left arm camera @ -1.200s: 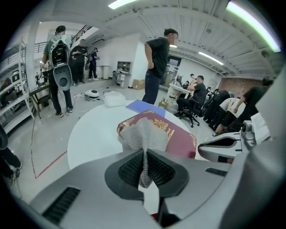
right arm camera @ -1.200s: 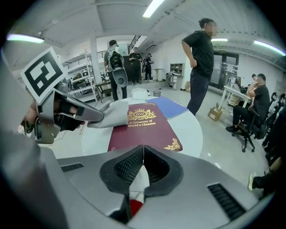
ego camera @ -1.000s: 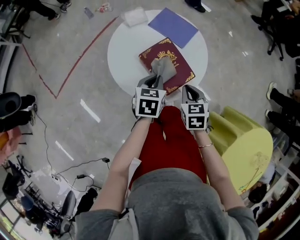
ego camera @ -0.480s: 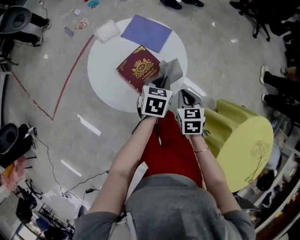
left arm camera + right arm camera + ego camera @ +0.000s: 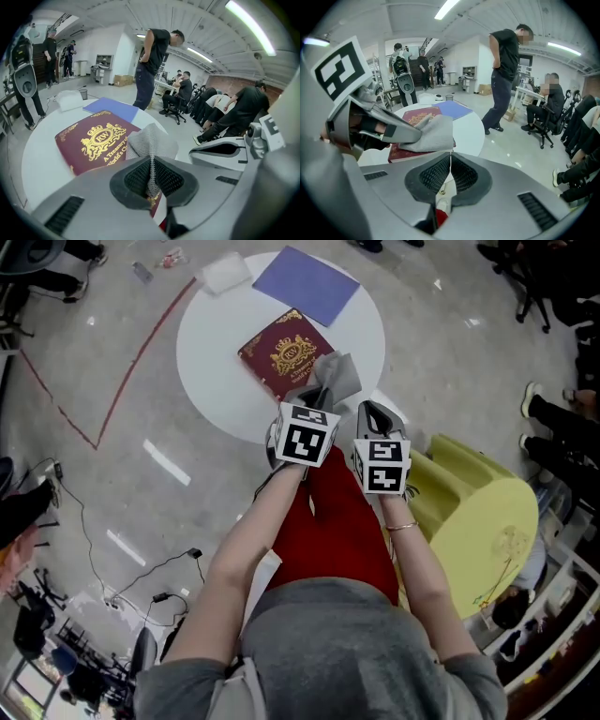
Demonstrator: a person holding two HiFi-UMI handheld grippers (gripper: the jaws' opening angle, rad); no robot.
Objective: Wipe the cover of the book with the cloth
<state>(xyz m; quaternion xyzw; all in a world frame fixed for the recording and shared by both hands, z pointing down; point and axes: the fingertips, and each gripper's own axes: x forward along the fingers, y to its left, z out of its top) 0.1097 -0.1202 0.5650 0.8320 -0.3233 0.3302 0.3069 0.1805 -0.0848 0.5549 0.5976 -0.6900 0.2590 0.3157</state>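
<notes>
1. Two grippers, one in each of my hands, side by side at the near edge of the round white table (image 5: 214, 345).
2. Left gripper (image 5: 319, 396) (image 5: 151, 177): jaws closed tight on one gathered edge of the grey cloth (image 5: 337, 377) (image 5: 151, 140), which is pinched between the ribbed pads. The rest of the cloth fans out ahead of the jaws.
3. Right gripper (image 5: 376, 416) (image 5: 450, 174): jaws pressed together with nothing between them, held just beside the left one and off the table's rim.
4. One cloth (image 5: 433, 133), its loose part resting on the near right corner of the book.
5. One book (image 5: 281, 356) (image 5: 93, 140) (image 5: 417, 115), maroon cover with a gold crest and gold corner ornaments. It lies flat and cover-up near the middle of the table, turned at an angle.
6. One blue sheet (image 5: 306, 284) (image 5: 112, 108) (image 5: 455, 109), flat on the table beyond the book.
7. One white folded item (image 5: 225, 273) (image 5: 69, 100) at the table's far edge, apart from the book.
8. One yellow seat (image 5: 478, 521) on the floor to my right.
</notes>
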